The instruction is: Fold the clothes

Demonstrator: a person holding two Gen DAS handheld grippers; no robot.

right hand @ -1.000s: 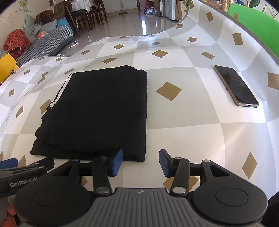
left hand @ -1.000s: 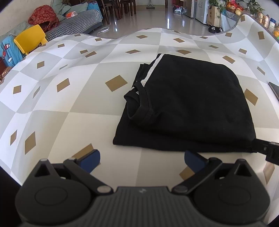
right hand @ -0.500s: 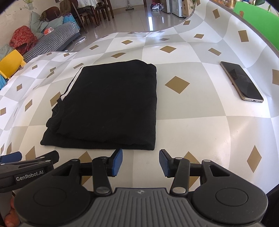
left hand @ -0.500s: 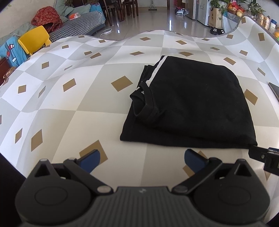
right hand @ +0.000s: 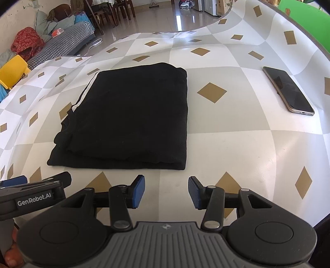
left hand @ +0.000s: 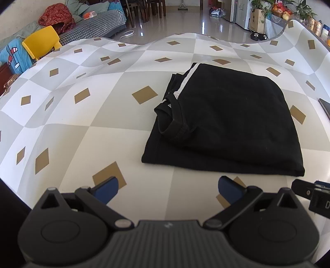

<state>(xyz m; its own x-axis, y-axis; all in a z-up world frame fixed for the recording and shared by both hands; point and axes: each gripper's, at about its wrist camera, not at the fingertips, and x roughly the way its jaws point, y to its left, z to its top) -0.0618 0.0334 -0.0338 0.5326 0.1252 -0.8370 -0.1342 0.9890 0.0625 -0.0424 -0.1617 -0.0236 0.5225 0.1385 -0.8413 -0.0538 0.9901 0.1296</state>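
— Both tongs, what are they doing?
— Left gripper (left hand: 167, 188) is hovering low over the table (left hand: 103, 127), its blue pads spread wide with nothing between them. Right gripper (right hand: 166, 192) is hanging at the same height, pads parted more narrowly, also gripping nothing. Each is pointing forward at the near edge of the folded black garment (left hand: 226, 123), just short of it and not touching.
— And the garment?
— It is lying flat on the table as a neat rectangle, a white stripe (left hand: 183, 80) and the collar (left hand: 175, 127) showing along its left side.
— What is the surface looking like?
— A cloth of grey and white checks with tan diamonds is covering the table.
— Anything else near the garment?
— A phone (right hand: 288, 90) is lying face up well to its right. Beyond the garment, past the table, a yellow chair (left hand: 41, 44) and a houndstooth sofa (left hand: 97, 22) are sitting on a glossy tiled floor (left hand: 185, 18).
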